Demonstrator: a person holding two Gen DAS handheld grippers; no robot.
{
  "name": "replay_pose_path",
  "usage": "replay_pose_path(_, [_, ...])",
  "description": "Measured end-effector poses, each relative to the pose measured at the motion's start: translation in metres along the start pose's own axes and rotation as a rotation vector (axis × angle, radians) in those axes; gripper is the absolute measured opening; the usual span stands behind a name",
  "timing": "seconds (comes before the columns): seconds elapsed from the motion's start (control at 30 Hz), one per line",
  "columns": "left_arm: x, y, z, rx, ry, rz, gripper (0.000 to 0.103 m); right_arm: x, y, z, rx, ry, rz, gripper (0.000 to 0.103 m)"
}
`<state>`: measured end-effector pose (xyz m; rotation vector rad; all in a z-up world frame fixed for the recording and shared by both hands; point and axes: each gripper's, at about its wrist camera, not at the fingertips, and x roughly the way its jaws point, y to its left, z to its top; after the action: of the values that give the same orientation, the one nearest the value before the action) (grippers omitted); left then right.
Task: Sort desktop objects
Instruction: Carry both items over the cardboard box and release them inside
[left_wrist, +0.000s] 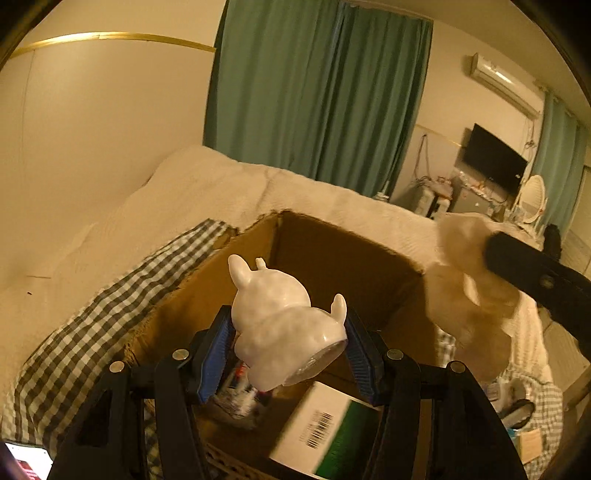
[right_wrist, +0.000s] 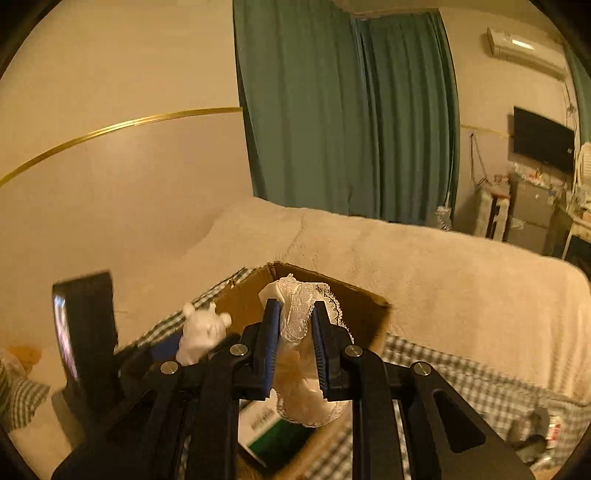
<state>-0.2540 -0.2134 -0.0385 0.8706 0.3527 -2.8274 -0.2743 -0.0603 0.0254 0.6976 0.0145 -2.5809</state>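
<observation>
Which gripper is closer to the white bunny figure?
Left. The left gripper is shut on the white bunny figure, holding it over the cardboard box. The right gripper is off to the bunny's side, shut on a lace-trimmed pouch.

We can read no words or numbers anywhere. The only marking we find is a black barcode on the white face of the white-and-green rectangular cardboard packet (left_wrist: 328, 428) lying inside the open brown cardboard box (left_wrist: 343, 251); its digits are illegible.

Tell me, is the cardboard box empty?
No. A white and green carton already lies inside the cardboard box, beside other blurred items.
</observation>
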Motion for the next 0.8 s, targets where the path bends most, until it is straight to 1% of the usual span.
replay_pose_path(0.13, [0.015,0.014,-0.003,-0.026,0.033,0.033,0.060,0.035,0.003,-0.001,-0.005,0.030,0.001,0.017])
replay_pose_path(0.17, [0.016,0.018,-0.003,-0.034,0.035,0.037,0.064,0.039,0.000,0.000,-0.003,0.035,0.004,0.017])
replay_pose_path(0.2, [0.016,0.021,-0.003,-0.043,0.032,0.039,0.075,0.043,0.000,-0.001,0.000,0.034,0.006,0.017])
replay_pose_path(0.23, [0.015,0.023,-0.003,-0.059,0.027,0.045,0.083,0.045,-0.001,-0.001,0.005,0.028,0.008,0.020])
replay_pose_path(0.27, [0.012,0.024,-0.003,-0.070,0.022,0.049,0.094,0.045,-0.001,0.000,0.007,0.024,0.009,0.042])
replay_pose_path(0.3, [0.009,0.023,-0.002,-0.077,0.012,0.049,0.096,0.041,-0.004,0.000,0.014,0.010,-0.007,0.060])
replay_pose_path(0.33, [0.006,0.021,-0.001,-0.074,0.004,0.046,0.096,0.038,-0.005,0.002,0.026,-0.015,-0.020,0.082])
replay_pose_path(0.37, [0.003,0.019,-0.001,-0.067,0.003,0.048,0.097,0.030,-0.008,0.002,0.039,-0.040,-0.029,0.083])
replay_pose_path(0.47, [-0.006,0.003,-0.002,-0.019,0.008,0.050,0.097,0.019,-0.016,0.006,0.039,-0.036,-0.048,0.083])
replay_pose_path(0.57, [-0.022,-0.020,-0.007,0.042,0.010,0.031,0.097,-0.008,-0.028,0.010,0.041,-0.050,-0.090,0.083])
replay_pose_path(0.73, [-0.061,-0.063,-0.019,0.144,-0.005,-0.027,0.100,-0.073,-0.068,0.009,0.099,-0.084,-0.141,0.083])
replay_pose_path(0.8, [-0.076,-0.079,-0.025,0.168,-0.007,-0.060,0.100,-0.100,-0.081,0.001,0.107,-0.089,-0.184,0.083])
